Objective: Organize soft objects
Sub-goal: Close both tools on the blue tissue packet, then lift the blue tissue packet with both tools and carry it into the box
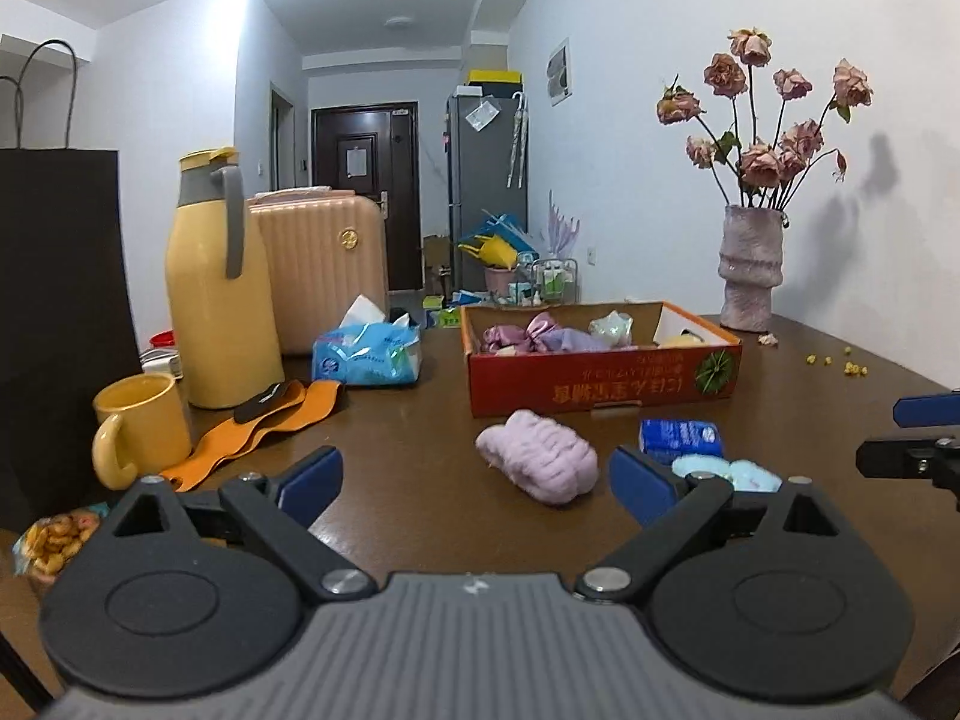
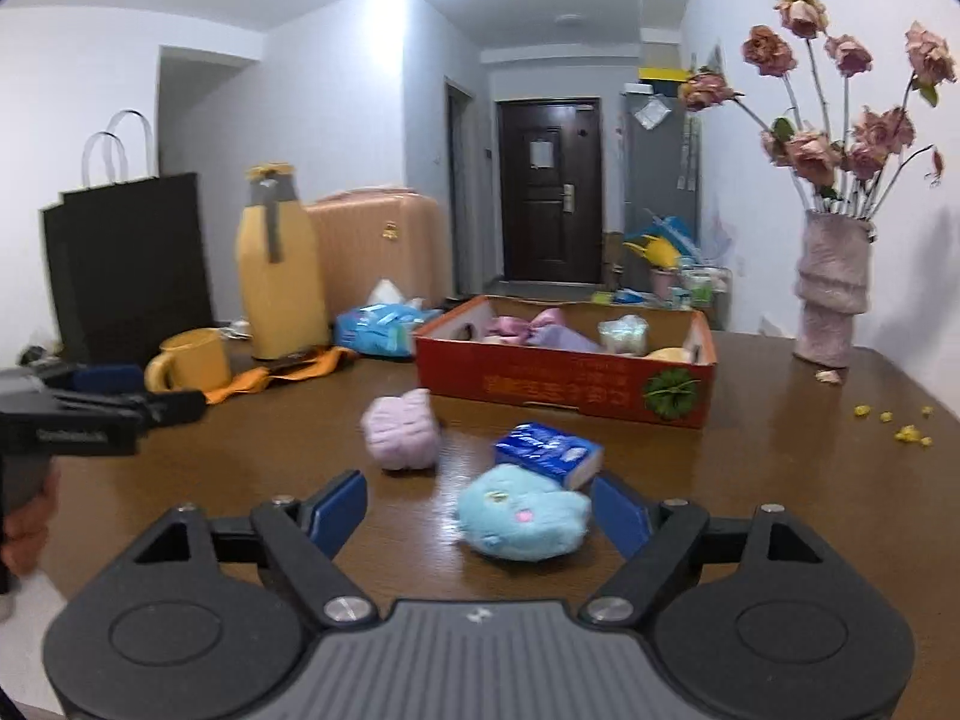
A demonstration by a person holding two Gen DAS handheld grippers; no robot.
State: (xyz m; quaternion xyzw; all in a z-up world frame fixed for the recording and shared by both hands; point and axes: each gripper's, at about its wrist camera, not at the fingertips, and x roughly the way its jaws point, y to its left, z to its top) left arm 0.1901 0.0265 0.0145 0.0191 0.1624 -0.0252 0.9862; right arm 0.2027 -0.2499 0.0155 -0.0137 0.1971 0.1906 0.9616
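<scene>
A red cardboard box (image 1: 603,387) (image 2: 564,384) stands on the brown table and holds several soft items, among them a purple satin bow (image 1: 531,330) (image 2: 534,324). In front of it lie a pink fluffy bundle (image 1: 540,465) (image 2: 401,432), a blue tissue pack (image 1: 681,437) (image 2: 549,449) and a light blue plush toy (image 2: 519,513) (image 1: 729,473). My left gripper (image 1: 477,489) is open and empty, just short of the pink bundle. My right gripper (image 2: 480,513) is open, with the blue plush between its fingers near the right one.
At the left stand a yellow thermos (image 1: 219,288), a yellow mug (image 1: 141,426), an orange strap (image 1: 264,426), a blue tissue packet (image 1: 366,354) and a black paper bag (image 1: 60,324). A vase of dried roses (image 1: 750,267) stands at the back right. Yellow crumbs (image 1: 849,366) lie near it.
</scene>
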